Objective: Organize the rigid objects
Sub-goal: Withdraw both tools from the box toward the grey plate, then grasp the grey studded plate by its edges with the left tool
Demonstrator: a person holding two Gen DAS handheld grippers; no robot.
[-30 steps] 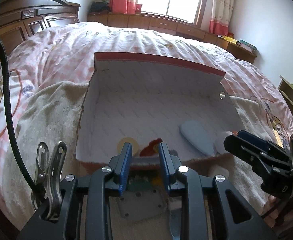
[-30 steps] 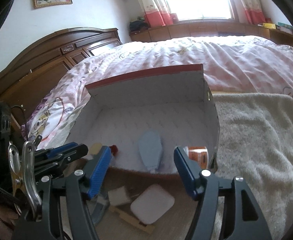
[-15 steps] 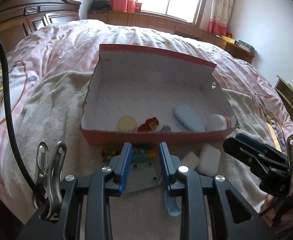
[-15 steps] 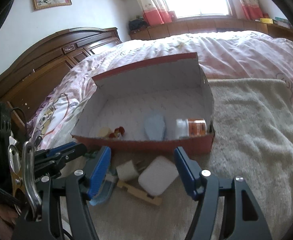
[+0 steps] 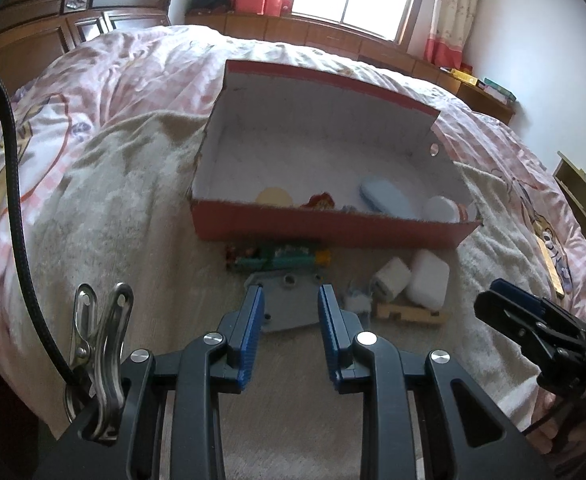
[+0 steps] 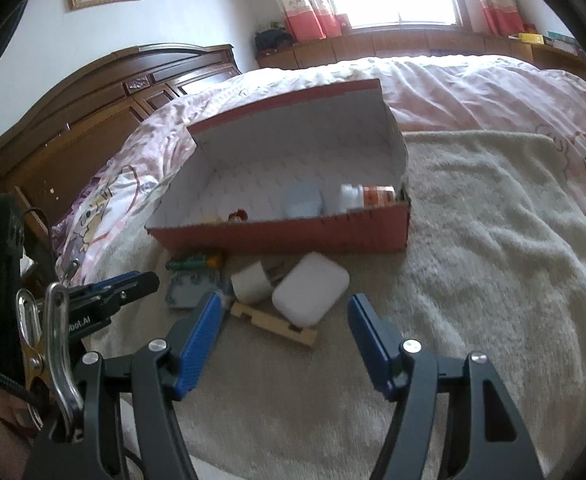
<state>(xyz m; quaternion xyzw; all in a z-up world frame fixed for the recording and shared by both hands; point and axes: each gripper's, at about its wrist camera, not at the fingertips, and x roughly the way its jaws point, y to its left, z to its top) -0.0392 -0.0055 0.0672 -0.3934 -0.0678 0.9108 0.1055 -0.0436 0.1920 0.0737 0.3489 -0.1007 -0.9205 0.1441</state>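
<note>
the left gripper (image 5: 289,312) stands narrow and empty, the grey plate (image 5: 289,300) just ahead of its tips; the right gripper (image 6: 285,320) gapes wider, also empty, the white case (image 6: 311,294) just ahead. crowded pieces may get nudged; a flat plate on soft blanket (image 6: 493,260) could slip the pads.

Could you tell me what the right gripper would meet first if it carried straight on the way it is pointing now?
Most likely the white rounded case, which lies centred ahead of the right gripper and rests partly on the wooden strip; depth is hard to judge here.
</note>
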